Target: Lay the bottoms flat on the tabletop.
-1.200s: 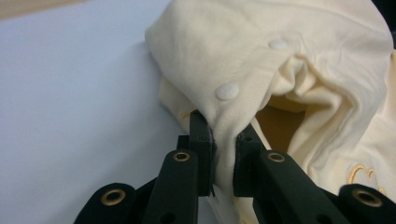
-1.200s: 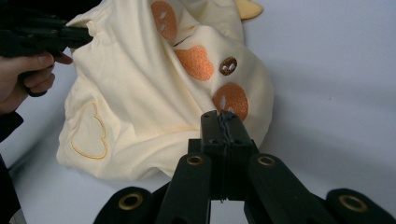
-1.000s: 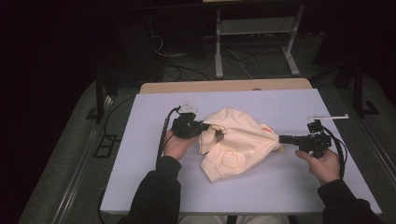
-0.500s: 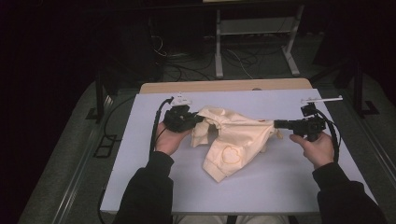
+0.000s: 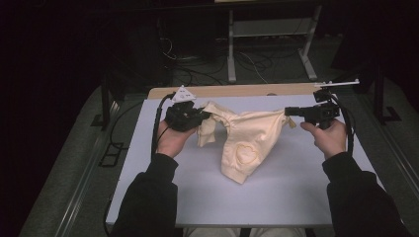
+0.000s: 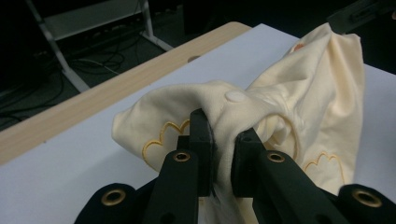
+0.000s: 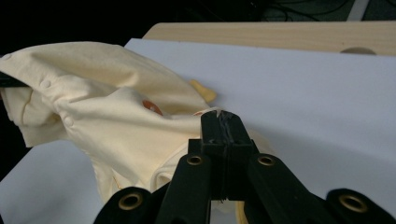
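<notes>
High view. A cream garment (image 5: 247,143) hangs stretched between the two grippers over the middle of the white tabletop (image 5: 296,197). The left gripper (image 5: 205,116), at 9 o'clock of the garment, pinches its upper left edge; the right gripper (image 5: 288,111), at 2 o'clock, pinches its upper right corner. The cloth sags from both grips, and its lower end, bearing a stitched heart outline, points toward 6 o'clock and appears to rest on the tabletop. A wooden strip (image 5: 232,91) borders the tabletop at 12 o'clock.

Left gripper view. The left gripper (image 6: 223,140) is closed on a bunched fold of the garment (image 6: 299,93); cloth fills the gap between the jaws. A pale snap (image 6: 236,96) sits just above the grip at 12 o'clock, with yellow scalloped stitching at 9 and 4 o'clock.

Right gripper view. The right gripper (image 7: 223,122) is clamped tight, its jaws meeting on a thin edge of the garment (image 7: 93,88), which runs off toward 10 o'clock. A small orange mark (image 7: 152,106) and a yellow tag (image 7: 203,90) lie near the grip.

Step in hand, as judged: lifting and spreading the garment by two held points, probably before laying it flat or folding. The next move calls for even tension, both grips kept firm, and a level descent so the cloth settles without creases.
</notes>
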